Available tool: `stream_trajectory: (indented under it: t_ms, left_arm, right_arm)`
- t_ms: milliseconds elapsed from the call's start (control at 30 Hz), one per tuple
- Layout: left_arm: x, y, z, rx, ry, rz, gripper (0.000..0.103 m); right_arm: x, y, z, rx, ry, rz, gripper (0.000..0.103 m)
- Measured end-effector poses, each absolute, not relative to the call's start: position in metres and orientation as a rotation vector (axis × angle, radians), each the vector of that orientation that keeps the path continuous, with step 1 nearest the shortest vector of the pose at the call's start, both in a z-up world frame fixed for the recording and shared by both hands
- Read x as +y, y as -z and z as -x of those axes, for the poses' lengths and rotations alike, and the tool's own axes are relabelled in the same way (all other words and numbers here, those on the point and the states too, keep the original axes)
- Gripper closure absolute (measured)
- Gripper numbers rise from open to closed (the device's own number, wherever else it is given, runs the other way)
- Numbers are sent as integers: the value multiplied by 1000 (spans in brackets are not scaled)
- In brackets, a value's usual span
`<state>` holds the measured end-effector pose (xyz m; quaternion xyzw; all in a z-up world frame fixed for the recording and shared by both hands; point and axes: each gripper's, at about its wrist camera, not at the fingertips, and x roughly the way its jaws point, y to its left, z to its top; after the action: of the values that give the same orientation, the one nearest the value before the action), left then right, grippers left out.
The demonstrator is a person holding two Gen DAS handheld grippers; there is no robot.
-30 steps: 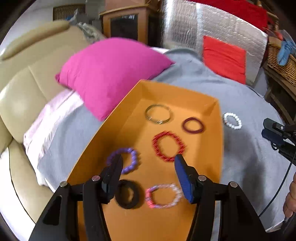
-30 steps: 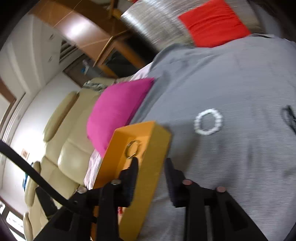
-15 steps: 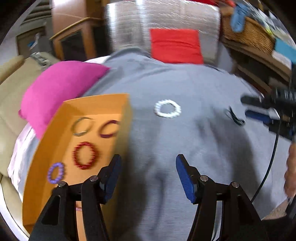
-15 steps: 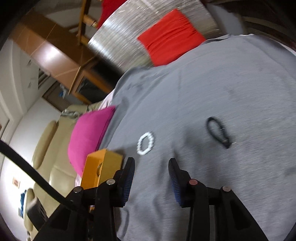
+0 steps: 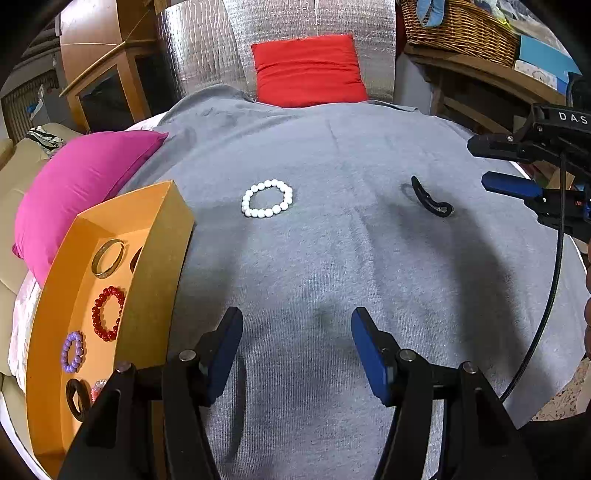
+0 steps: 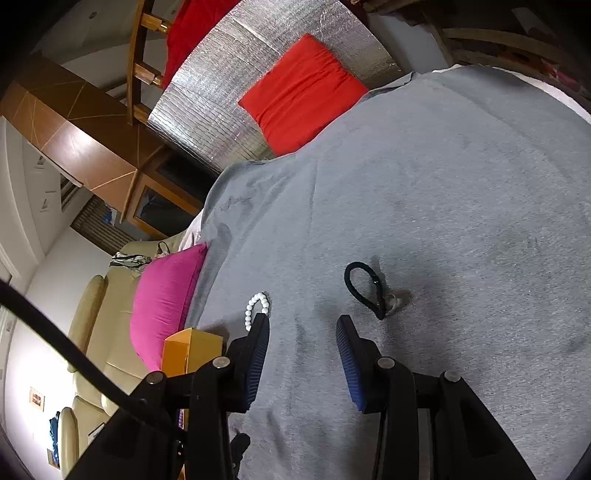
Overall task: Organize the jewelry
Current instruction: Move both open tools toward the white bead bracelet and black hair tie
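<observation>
An orange tray (image 5: 147,295) sits at the left on the grey cloth and holds several bracelets, among them a gold bangle (image 5: 108,257), a red bead bracelet (image 5: 107,313) and a purple one (image 5: 72,351). A white bead bracelet (image 5: 267,198) and a black hair tie (image 5: 428,197) lie on the cloth beyond it. My left gripper (image 5: 297,328) is open and empty above the cloth, right of the tray. My right gripper (image 6: 302,326) is open and empty, just short of the hair tie (image 6: 365,288); the white bracelet (image 6: 257,306) is by its left finger.
A pink cushion (image 5: 77,184) lies behind the tray, a red cushion (image 5: 308,70) against a silver sheet at the back. A wicker basket (image 5: 458,29) stands on a wooden shelf at the back right. A beige sofa (image 6: 92,332) is at the left.
My left gripper has swung right, from over the tray to over the cloth. My right gripper has moved right from the tray's edge to near the black hair tie.
</observation>
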<state>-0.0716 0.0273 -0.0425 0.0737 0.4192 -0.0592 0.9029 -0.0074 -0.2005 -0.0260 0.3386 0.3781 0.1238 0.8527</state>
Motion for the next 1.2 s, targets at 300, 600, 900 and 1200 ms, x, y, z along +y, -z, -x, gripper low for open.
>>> stream_trajectory:
  t_ms: [300,600,900,1200]
  left_arm:
    - [25,41,70,852,112,-163,41]
    - [23,42,70,857,114,-166,41]
    - [23,46,69,870,114,-180,41]
    - [19,52,66,892,121,-190,41]
  right_arm:
    - [-206,27,10,802,-251,-713,62]
    - [-206,29,9,815,-243,-717,62]
    - [-210,32,6,829,-231,-730,62]
    - [-220,38,2,854,-197,-749,62]
